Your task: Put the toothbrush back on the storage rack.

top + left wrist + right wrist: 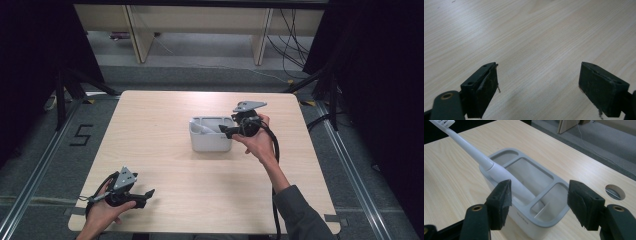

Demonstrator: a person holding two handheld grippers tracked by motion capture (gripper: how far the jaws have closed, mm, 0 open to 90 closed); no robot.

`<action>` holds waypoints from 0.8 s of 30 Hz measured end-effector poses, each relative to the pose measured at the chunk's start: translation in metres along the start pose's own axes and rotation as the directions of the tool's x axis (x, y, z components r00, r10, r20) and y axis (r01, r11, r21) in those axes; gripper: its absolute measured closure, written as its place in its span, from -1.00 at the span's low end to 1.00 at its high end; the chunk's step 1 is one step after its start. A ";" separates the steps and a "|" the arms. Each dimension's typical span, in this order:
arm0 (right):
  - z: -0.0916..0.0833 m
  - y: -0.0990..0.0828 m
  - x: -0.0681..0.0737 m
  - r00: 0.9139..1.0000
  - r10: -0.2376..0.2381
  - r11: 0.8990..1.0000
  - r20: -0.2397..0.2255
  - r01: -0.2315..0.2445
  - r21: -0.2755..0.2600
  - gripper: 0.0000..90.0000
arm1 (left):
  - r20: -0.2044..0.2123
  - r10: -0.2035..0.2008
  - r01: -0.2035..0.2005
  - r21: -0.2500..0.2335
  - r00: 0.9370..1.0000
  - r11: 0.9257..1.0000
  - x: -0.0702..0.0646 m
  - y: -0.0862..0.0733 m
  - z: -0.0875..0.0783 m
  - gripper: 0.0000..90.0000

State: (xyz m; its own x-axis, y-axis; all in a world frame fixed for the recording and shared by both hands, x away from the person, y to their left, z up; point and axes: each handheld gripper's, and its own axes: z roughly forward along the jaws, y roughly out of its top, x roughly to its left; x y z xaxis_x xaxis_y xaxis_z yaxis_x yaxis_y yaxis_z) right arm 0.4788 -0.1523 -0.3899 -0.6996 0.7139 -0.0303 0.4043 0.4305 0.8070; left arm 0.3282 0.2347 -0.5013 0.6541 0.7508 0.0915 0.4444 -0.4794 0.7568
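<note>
Right gripper [539, 203]: jaws apart, not gripping. The toothbrush [486, 163] leans in the holder [549, 221] just ahead of them, beside the left jaw. Left gripper [537, 87]: jaws wide over bare table [529, 32].

A black "5" is marked on the floor [81, 135] left of the table

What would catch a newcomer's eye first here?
The white toothbrush stands out: it leans in the middle compartment of the grey-rimmed holder at mid-table, its head sticking out over the rim. The right gripper hovers at the holder with its jaws apart, not pressing on the brush. Near the table's front left corner, the left gripper sits open over the bare table.
</note>
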 end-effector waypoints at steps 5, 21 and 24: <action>-0.005 -0.005 -0.002 1.000 0.015 1.000 0.006 -0.015 -0.007 -0.18 | -0.001 -0.003 0.003 0.001 1.000 1.000 0.000 0.000 0.001 -0.66; -0.022 -0.022 -0.009 1.000 0.016 1.000 0.014 -0.016 -0.001 -0.25 | -0.006 0.004 -0.004 0.000 1.000 1.000 0.001 0.000 0.001 -0.66; -0.025 -0.024 -0.009 0.999 0.036 0.999 0.022 -0.036 -0.002 -0.26 | -0.005 0.003 -0.003 0.001 1.000 1.000 0.001 0.000 0.001 -0.66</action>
State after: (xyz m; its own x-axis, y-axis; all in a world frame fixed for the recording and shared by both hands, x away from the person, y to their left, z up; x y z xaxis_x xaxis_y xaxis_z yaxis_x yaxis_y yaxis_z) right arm 0.4607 -0.1829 -0.3947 -0.6715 0.7409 -0.0138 0.4282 0.4032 0.8088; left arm 0.3290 0.2348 -0.5020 0.6521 0.7519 0.0970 0.4430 -0.4817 0.7561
